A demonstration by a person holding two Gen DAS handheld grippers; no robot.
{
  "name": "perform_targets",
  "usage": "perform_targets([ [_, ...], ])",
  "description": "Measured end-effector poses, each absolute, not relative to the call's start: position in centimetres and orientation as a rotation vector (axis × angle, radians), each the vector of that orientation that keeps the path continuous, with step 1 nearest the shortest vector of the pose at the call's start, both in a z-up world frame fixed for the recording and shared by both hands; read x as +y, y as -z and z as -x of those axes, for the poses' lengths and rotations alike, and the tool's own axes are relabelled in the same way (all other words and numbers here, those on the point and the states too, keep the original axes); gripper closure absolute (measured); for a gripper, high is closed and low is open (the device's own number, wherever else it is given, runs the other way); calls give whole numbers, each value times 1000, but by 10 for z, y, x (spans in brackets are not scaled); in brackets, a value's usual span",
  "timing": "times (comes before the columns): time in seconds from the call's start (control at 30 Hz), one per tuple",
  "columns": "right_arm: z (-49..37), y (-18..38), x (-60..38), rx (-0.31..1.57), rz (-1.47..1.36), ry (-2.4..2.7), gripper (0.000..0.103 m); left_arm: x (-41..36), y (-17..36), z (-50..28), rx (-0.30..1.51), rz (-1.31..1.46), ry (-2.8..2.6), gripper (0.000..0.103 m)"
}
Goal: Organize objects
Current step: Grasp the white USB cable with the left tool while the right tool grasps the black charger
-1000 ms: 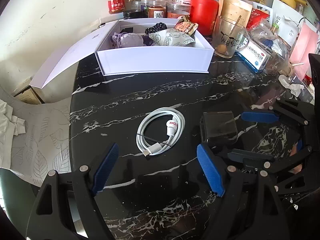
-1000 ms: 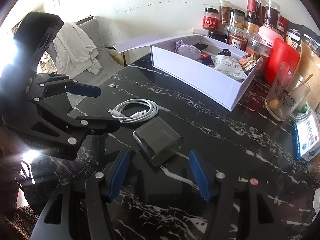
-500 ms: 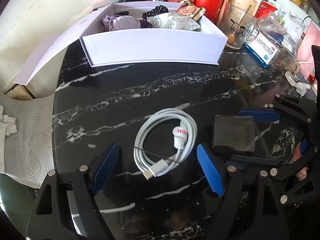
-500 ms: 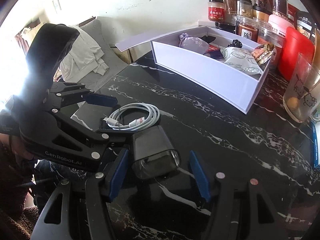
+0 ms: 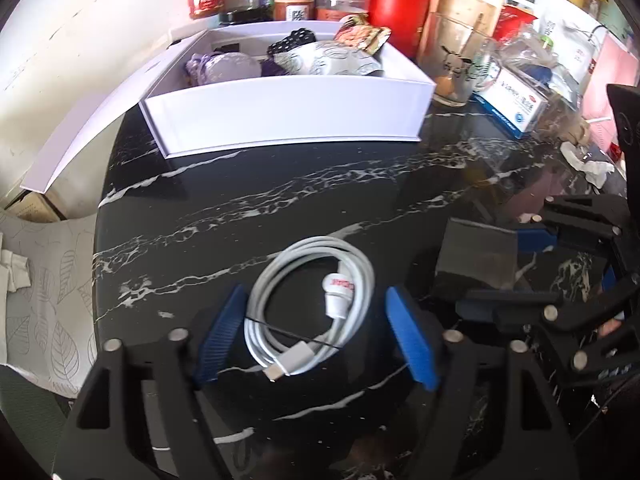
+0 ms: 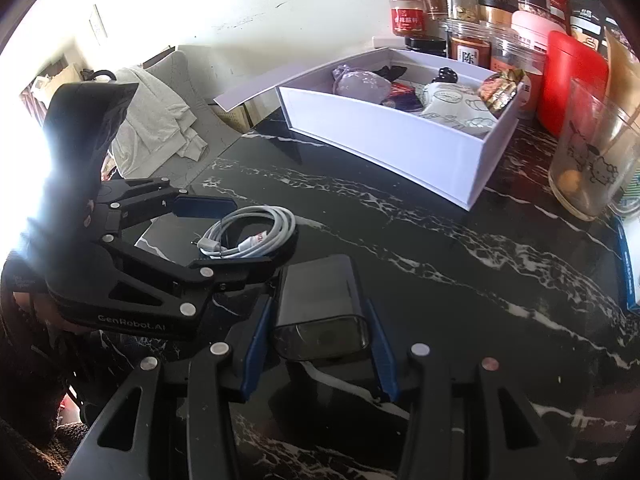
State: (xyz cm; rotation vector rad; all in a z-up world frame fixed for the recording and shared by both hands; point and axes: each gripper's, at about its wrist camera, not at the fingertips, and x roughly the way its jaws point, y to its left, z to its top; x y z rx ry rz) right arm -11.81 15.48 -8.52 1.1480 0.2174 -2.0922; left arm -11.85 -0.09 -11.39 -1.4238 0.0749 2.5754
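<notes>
Cable [image 5: 308,304] coiled in white is lying on the black marble table [image 5: 280,200], between the left gripper [image 5: 316,332] pads, whose jaws have just been closing without touching it. Right gripper [image 6: 320,344] jaws, also closing, are pressing a dark box [image 6: 320,300]. A white tray [image 5: 288,112] is sitting far behind.

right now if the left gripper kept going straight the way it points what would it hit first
Most likely the coiled white cable, which lies on the black table between the left gripper's closing jaws. Depth is hard to judge, so it may already be nearly there.
</notes>
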Motion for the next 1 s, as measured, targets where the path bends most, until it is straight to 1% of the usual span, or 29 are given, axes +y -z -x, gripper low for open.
perform_targets([
  [0.03, 118, 85, 158, 215, -1154, 2103, 56, 2, 114, 117, 96, 1420, -2576, 41],
  [0.2, 111, 83, 179, 203, -1170, 2149, 56, 17, 112, 106, 136, 1408, -2546, 45],
  [0.53, 92, 83, 209, 214, -1174, 2221, 56, 58, 110, 61, 193, 1403, -2456, 45],
  [0.7, 85, 83, 218, 217, -1170, 2233, 56, 75, 108, 40, 257, 1387, -2434, 45],
  [0.77, 83, 84, 220, 215, -1164, 2235, 56, 79, 108, 37, 265, 1379, -2436, 45],
  [0.9, 84, 88, 218, 229, -1175, 2253, 55, 79, 109, 38, 225, 1367, -2451, 43],
  [0.93, 85, 91, 217, 237, -1186, 2251, 54, 79, 110, 39, 225, 1362, -2455, 42],
  [1.0, 82, 92, 215, 253, -1159, 2260, 53, 80, 111, 42, 223, 1355, -2459, 36],
])
